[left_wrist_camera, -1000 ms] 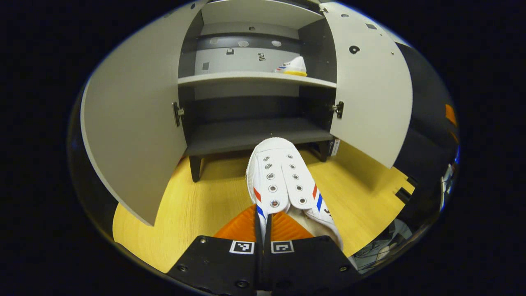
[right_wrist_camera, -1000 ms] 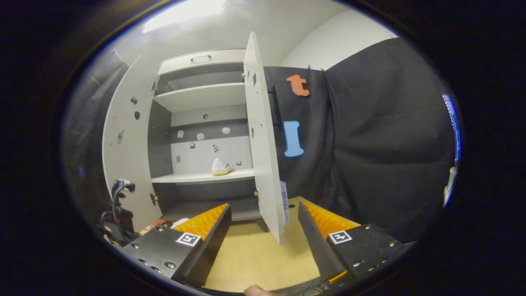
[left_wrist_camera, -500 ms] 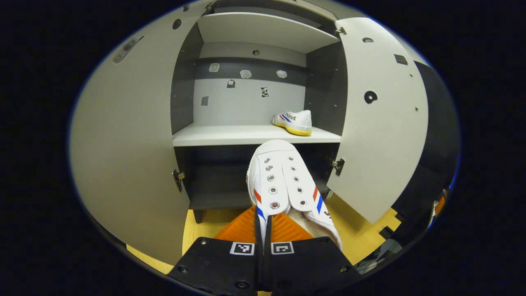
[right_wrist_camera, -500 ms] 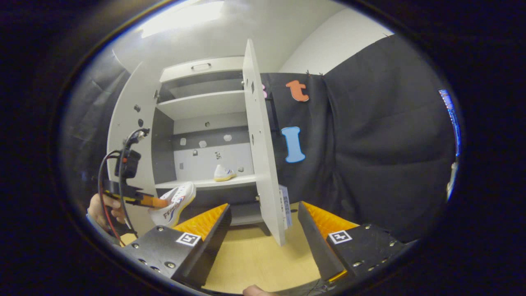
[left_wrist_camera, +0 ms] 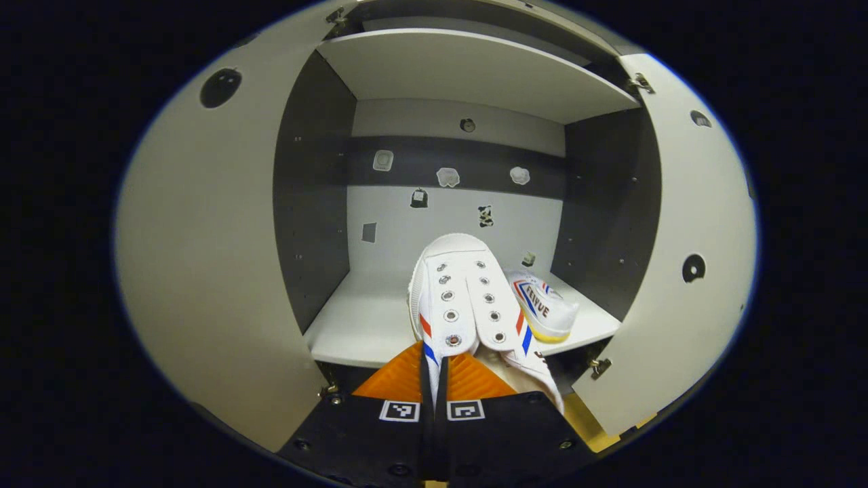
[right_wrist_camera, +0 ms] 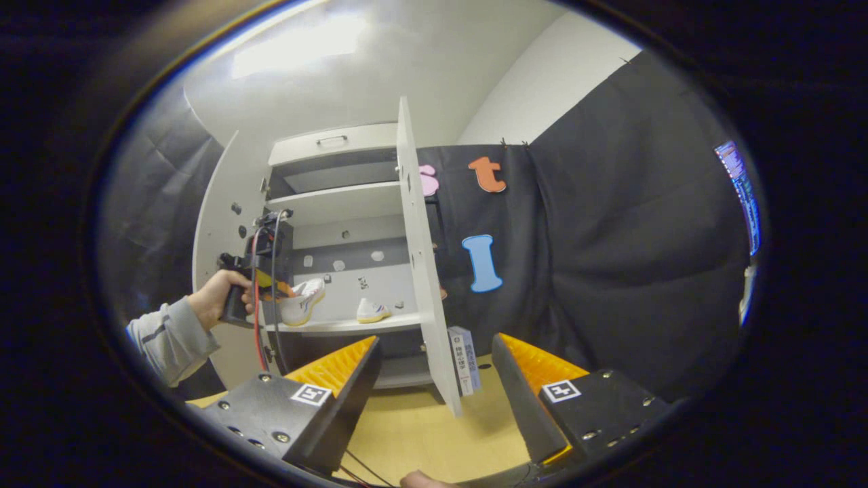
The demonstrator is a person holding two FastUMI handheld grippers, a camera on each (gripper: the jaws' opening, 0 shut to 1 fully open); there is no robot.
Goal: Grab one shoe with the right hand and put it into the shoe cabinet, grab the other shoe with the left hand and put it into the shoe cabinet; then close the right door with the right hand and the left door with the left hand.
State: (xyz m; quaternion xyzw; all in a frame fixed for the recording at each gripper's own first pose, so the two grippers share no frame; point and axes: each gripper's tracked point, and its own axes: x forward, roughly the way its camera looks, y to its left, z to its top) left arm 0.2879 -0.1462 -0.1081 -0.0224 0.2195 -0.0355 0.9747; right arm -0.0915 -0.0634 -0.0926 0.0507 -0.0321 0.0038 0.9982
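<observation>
Cabinet (left_wrist_camera: pixel 203 224) stood open ahead. Left gripper (left_wrist_camera: pixel 434 376) clamped a shoe (left_wrist_camera: pixel 461 298) over the shelf (left_wrist_camera: pixel 359 325); second shoe (left_wrist_camera: pixel 546 312) sat just right. Right gripper (right_wrist_camera: pixel 434 379) was spread, empty.

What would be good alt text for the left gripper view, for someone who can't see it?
The left gripper, shut on a white shoe, holds it at the front of an open shoe cabinet's pale shelf. A matching shoe already sits on that shelf to the right, and both cabinet doors stand open.
</observation>
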